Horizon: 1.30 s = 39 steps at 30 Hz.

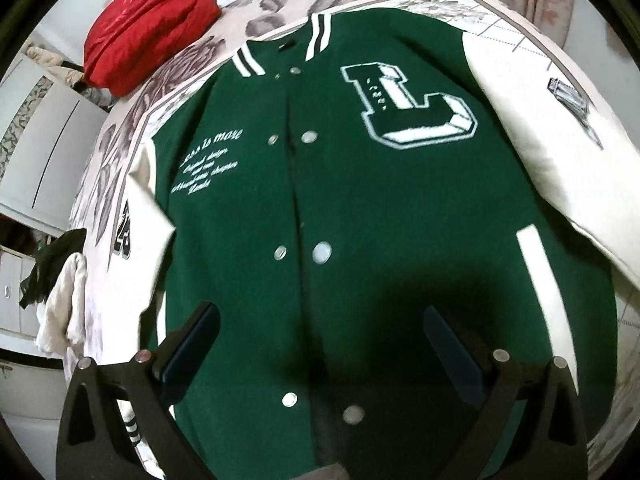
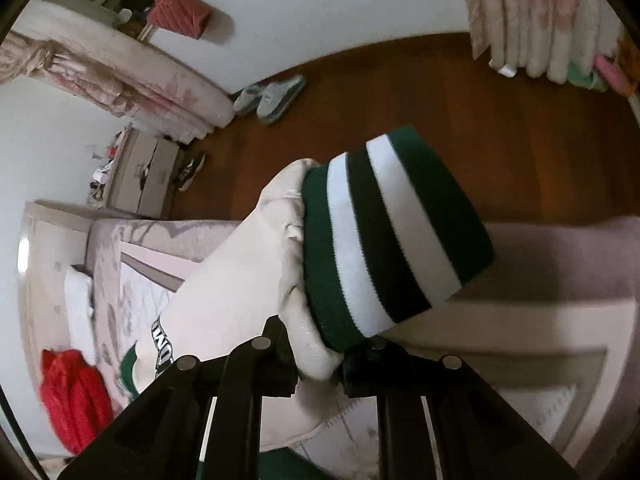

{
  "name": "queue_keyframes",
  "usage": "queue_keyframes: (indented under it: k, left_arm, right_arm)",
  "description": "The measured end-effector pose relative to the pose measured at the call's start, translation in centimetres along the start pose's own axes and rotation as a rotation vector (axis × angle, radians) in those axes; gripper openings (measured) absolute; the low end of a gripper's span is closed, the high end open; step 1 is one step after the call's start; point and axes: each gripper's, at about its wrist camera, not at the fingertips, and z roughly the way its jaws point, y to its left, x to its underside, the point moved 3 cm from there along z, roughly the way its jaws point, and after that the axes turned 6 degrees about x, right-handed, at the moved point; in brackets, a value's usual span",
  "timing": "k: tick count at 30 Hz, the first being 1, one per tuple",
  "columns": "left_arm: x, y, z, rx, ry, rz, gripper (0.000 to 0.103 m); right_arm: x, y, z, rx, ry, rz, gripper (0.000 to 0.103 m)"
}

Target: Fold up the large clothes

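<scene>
A home bedroom — floral bedspread [image 1: 192, 60], curtains [image 2: 520, 12], slippers [image 2: 272, 96] on wooden floor [image 2: 480, 112].

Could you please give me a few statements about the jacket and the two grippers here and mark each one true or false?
1. The green varsity jacket lies front up on the bed. True.
2. The left gripper is clamped on the jacket's collar. False: it hangs open over the lower front, holding nothing.
3. The right gripper is closed on the cream sleeve near its striped cuff. True.
4. The red garment is spread flat under the jacket. False: it sits bunched on the bed beyond the collar.
</scene>
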Motion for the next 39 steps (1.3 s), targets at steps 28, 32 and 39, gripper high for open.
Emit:
queue_keyframes:
  k: [28,32,39]
  left_arm:
    - [-16.9,-11.8,11.0,0.252,0.071,0.041,0.103]
    - [-15.8,-7.0,9.4,0.261,0.05,-0.04,0.103]
    - [-9.3,9.5,5.3,0.116,-0.031,-0.24,0.103]
  right_arm:
    - [-8.4,28.3,4.1,0.031,-0.4,-0.325,0.004]
    - [-5.7,32.5,0.5,-0.06,-0.359,-0.401,0.004]
    - [11.3,47.4,2.3,-0.149,-0.248,-0.858,0.004]
